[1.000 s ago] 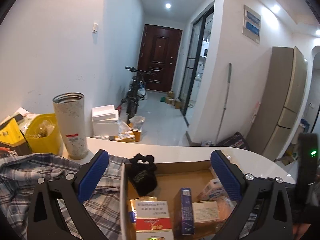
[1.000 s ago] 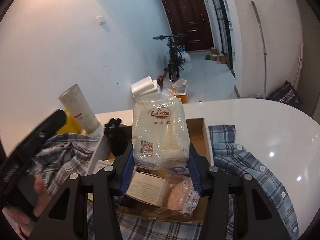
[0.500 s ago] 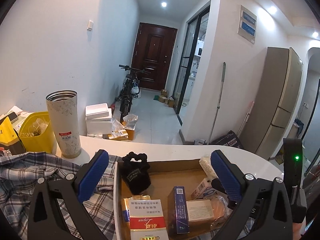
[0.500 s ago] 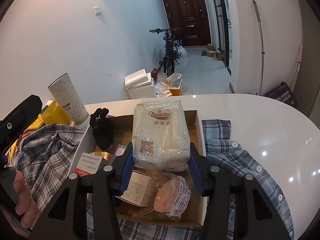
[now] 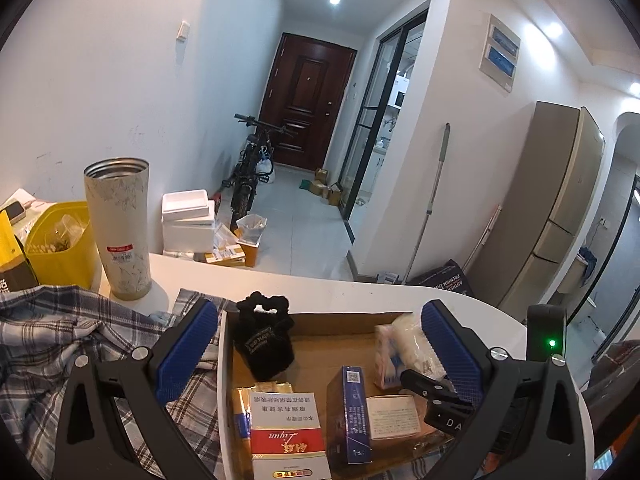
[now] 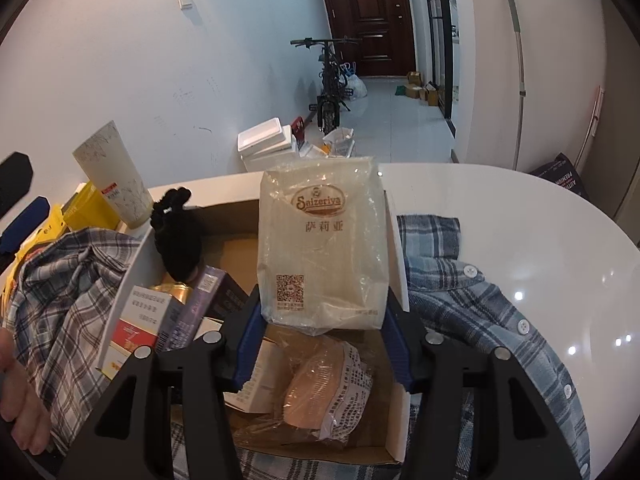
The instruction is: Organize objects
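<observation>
My right gripper (image 6: 322, 320) is shut on a clear Saizeriya napkin pack (image 6: 322, 240) and holds it low over the right side of an open cardboard box (image 6: 394, 248). The box holds a black pouch (image 6: 178, 240), a red-and-white carton (image 6: 140, 312), a purple box (image 6: 200, 300), a white box (image 6: 264, 376) and a wrapped bun (image 6: 332, 388). My left gripper (image 5: 316, 352) is open and empty over the same box (image 5: 226, 380), where the pack (image 5: 408, 344) shows at the far right corner.
A tall patterned tumbler (image 5: 118, 224) and a yellow bin (image 5: 60, 244) stand at the left of the white table (image 5: 320, 292). A plaid shirt (image 5: 52, 352) lies left of the box, a blue plaid shirt (image 6: 480, 308) right of it.
The right gripper has lowered the napkin pack into the box's right side. The left gripper has shifted left, so the box sits more centred between its fingers.
</observation>
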`<act>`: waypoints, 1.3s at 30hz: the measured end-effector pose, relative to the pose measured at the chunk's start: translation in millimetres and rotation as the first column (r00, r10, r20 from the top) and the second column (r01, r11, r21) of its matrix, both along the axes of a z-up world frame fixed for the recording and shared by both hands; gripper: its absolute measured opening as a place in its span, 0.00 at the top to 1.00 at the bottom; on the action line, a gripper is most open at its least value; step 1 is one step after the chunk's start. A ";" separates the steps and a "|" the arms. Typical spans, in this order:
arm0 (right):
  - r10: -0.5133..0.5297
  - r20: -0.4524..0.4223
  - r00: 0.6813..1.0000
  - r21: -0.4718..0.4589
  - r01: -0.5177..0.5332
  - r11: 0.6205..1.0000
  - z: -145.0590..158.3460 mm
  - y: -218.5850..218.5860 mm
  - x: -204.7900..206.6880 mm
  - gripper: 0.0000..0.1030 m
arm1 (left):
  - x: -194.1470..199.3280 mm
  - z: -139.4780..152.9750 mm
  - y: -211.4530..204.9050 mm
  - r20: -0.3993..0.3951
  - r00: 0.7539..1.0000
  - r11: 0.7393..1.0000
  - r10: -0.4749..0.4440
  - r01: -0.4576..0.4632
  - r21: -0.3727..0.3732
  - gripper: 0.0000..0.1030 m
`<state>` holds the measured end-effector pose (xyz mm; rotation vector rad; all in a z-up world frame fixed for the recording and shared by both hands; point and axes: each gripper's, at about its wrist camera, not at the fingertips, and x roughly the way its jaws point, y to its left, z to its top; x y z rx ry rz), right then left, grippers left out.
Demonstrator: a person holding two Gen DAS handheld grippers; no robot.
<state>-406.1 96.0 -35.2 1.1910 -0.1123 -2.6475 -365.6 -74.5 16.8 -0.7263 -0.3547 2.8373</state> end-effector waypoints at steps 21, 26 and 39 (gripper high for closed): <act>-0.012 -0.178 0.984 -0.117 -0.009 0.993 60.5 19.8 26.2 0.40 | 22.2 31.1 5.3 -0.122 0.992 0.995 0.040 -0.051 -0.089 0.00; -0.047 -0.405 0.913 -0.046 0.031 0.998 121.8 22.4 71.1 0.32 | 51.2 63.7 7.0 -0.237 0.971 0.993 0.033 -0.059 -0.105 0.00; -0.073 -0.622 0.780 -0.091 0.020 0.996 196.7 35.4 141.2 0.00 | 126.5 133.1 4.7 -0.421 0.906 0.992 0.039 -0.085 -0.091 0.00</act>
